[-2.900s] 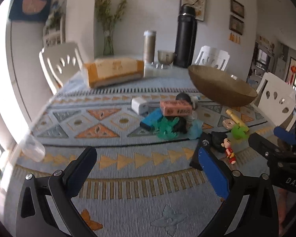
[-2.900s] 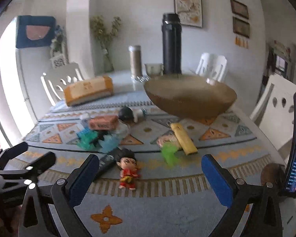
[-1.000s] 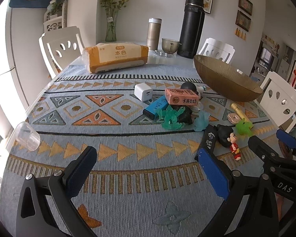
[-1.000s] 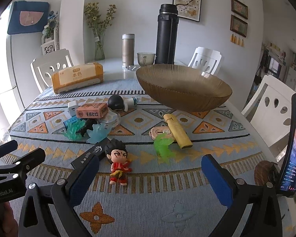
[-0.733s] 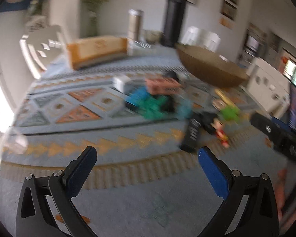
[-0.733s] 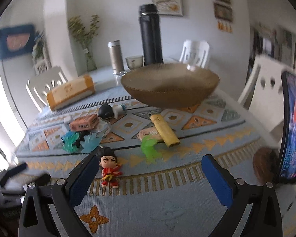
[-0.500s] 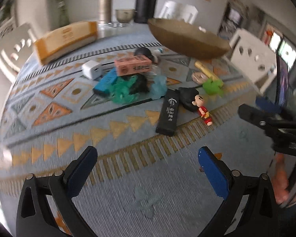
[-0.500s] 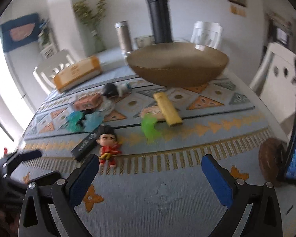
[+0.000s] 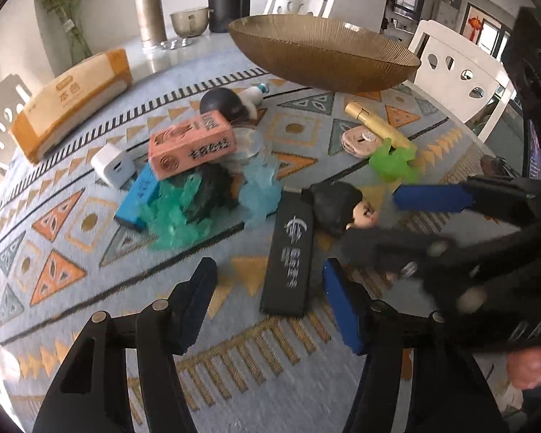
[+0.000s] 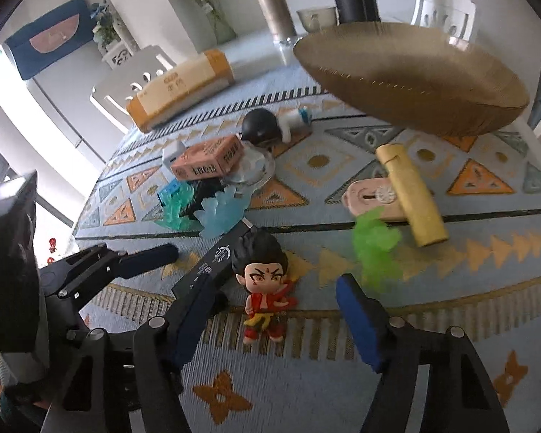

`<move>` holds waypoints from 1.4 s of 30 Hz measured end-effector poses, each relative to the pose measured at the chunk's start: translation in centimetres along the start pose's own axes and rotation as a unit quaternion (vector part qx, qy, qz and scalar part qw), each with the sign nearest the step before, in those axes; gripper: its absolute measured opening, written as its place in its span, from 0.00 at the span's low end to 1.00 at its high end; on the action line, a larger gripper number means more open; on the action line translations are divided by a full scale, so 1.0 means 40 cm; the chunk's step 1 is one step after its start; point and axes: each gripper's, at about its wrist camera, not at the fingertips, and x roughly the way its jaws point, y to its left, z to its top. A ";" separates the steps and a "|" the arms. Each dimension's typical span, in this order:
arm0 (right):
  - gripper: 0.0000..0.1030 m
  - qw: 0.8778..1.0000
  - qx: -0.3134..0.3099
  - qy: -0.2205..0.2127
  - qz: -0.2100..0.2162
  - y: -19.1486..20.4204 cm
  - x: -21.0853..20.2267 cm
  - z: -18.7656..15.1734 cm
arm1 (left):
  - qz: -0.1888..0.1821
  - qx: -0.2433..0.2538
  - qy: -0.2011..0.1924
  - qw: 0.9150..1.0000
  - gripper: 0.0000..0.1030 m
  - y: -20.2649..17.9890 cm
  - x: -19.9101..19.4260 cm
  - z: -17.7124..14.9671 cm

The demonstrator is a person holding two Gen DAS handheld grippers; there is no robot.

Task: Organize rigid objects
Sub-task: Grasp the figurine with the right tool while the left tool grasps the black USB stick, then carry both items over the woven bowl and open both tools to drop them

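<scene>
Left tool (image 9: 268, 281), spread, straddles the flat black rectangular case (image 9: 289, 259). Right tool (image 10: 270, 319), also spread, brackets the red-robed, black-haired figurine (image 10: 265, 278), probably for transfer to the ribbed bronze bowl (image 10: 414, 83).

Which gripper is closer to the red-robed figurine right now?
Right. The right gripper is open with the figurine between its fingers. The left gripper is open around the black box beside it.
</scene>
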 end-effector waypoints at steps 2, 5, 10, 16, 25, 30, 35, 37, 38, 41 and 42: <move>0.51 1.000 -0.008 0.005 -0.008 0.011 0.015 0.001 | 0.005 0.005 -0.010 1.000 0.40 -0.006 0.004 0.006; 0.36 1.000 -0.020 0.002 -0.007 0.022 0.023 0.005 | -0.004 0.017 -0.019 1.000 0.22 -0.024 0.004 0.006; 0.27 0.999 -0.045 -0.018 -0.023 0.035 -0.021 -0.008 | -0.011 0.006 -0.021 1.000 0.21 -0.009 -0.037 -0.027; 0.27 0.991 -0.112 -0.029 -0.073 0.037 -0.071 -0.068 | 0.008 -0.023 -0.017 1.000 0.21 0.068 -0.087 -0.106; 0.44 0.991 -0.103 -0.012 -0.081 0.045 -0.034 -0.087 | 0.035 -0.025 -0.028 0.999 0.34 0.053 -0.076 -0.117; 0.26 0.990 -0.104 -0.009 -0.100 0.051 -0.012 -0.083 | 0.035 -0.030 -0.032 0.998 0.21 0.049 -0.079 -0.110; 0.24 0.990 -0.103 -0.065 -0.073 0.077 -0.120 -0.067 | 0.035 -0.016 -0.084 0.996 0.21 0.039 -0.193 -0.059; 0.24 0.987 -0.097 -0.108 -0.068 0.080 -0.201 -0.029 | 0.030 -0.011 -0.112 0.993 0.21 0.034 -0.253 -0.007; 0.24 0.985 -0.093 -0.128 -0.070 0.079 -0.237 -0.011 | 0.031 -0.005 -0.128 0.991 0.21 0.028 -0.286 0.027; 0.24 0.973 -0.079 -0.190 -0.104 0.064 -0.327 0.054 | 0.030 0.011 -0.175 0.984 0.21 0.001 -0.363 0.134; 0.24 0.970 -0.073 -0.202 -0.115 0.056 -0.345 0.069 | 0.032 0.019 -0.192 0.981 0.21 -0.013 -0.380 0.175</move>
